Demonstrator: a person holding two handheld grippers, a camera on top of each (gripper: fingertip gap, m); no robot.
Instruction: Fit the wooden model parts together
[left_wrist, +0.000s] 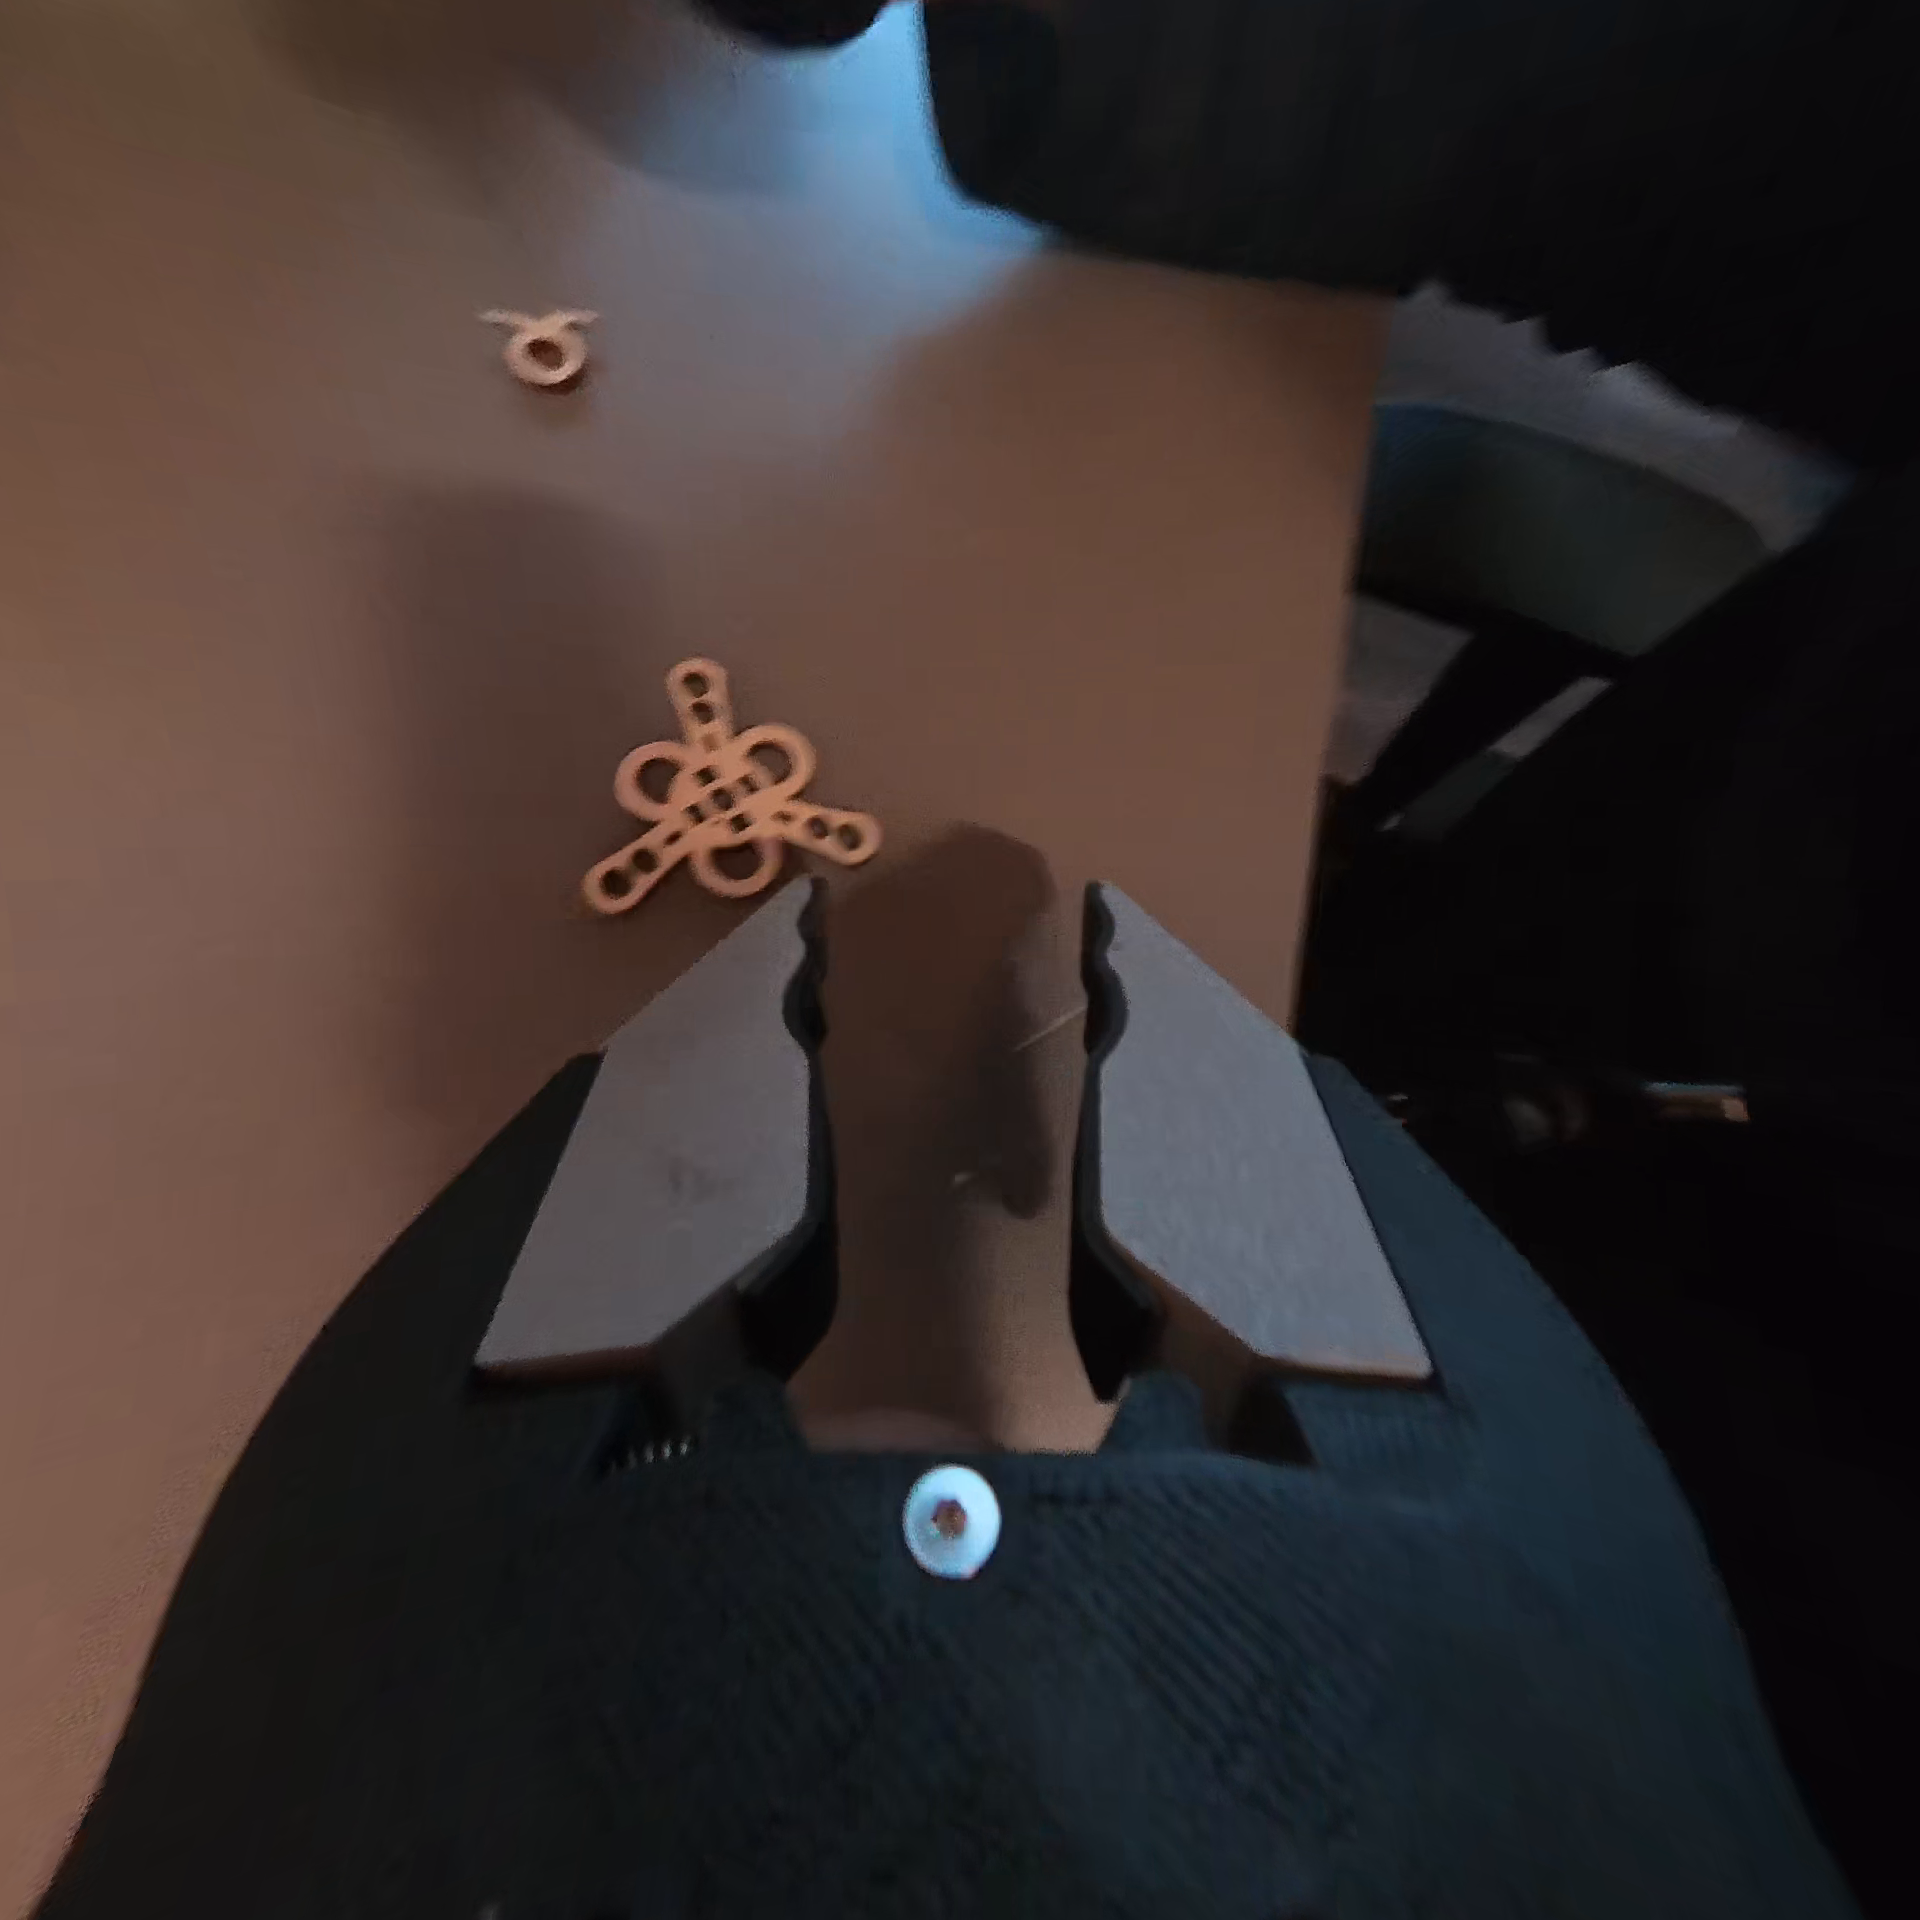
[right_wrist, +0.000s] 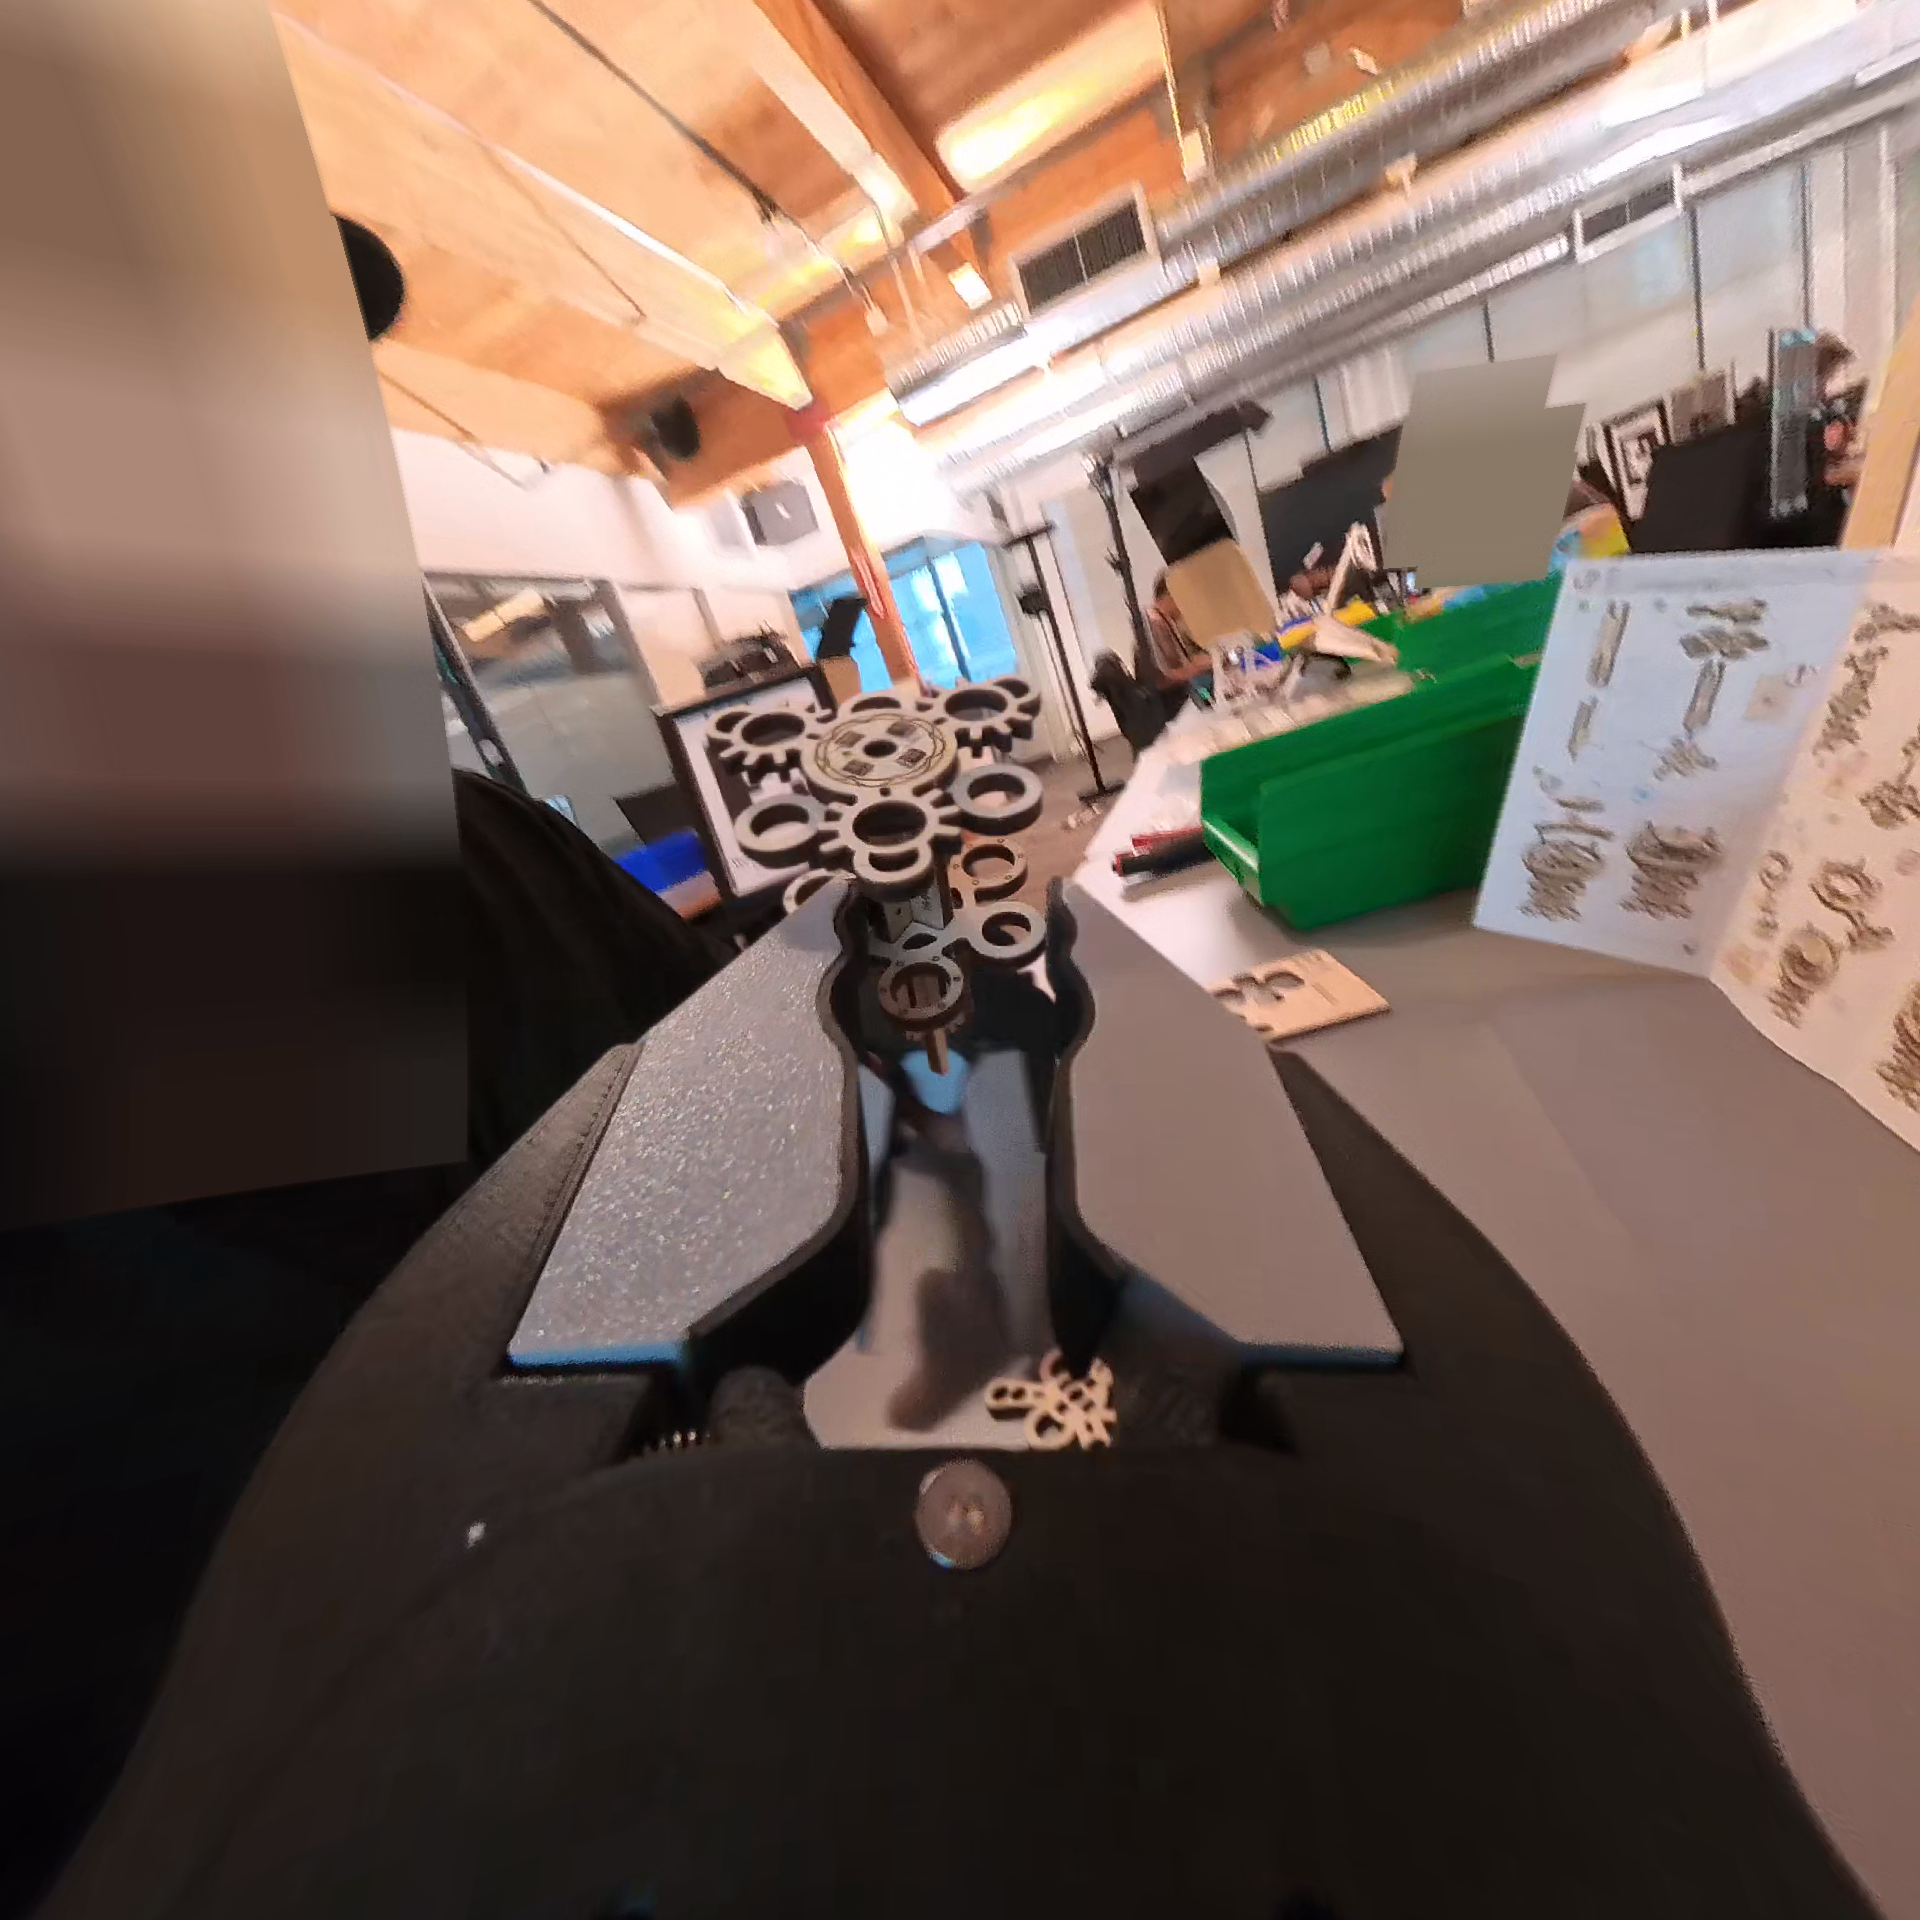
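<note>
In the left wrist view a flat wooden part (left_wrist: 727, 795) with rings and three holed arms lies on the table (left_wrist: 312, 727), just ahead and left of my left gripper (left_wrist: 951, 904), which is open and empty above the table. A small wooden ring part (left_wrist: 540, 348) lies farther off. In the right wrist view my right gripper (right_wrist: 951, 925) is shut on the stem of a wooden model (right_wrist: 883, 790) made of stacked rings and gears, held up in the air. The flat ringed part (right_wrist: 1055, 1408) shows on the table below, between the fingers.
The table's right edge (left_wrist: 1340, 623) drops to a chair and dark floor. In the right wrist view an instruction sheet (right_wrist: 1662, 748) stands at the right, a cut wooden sheet (right_wrist: 1299, 997) lies on the table, and green bins (right_wrist: 1371, 790) sit behind. The tips of one gripper are about 20 cm away from the tips of the other.
</note>
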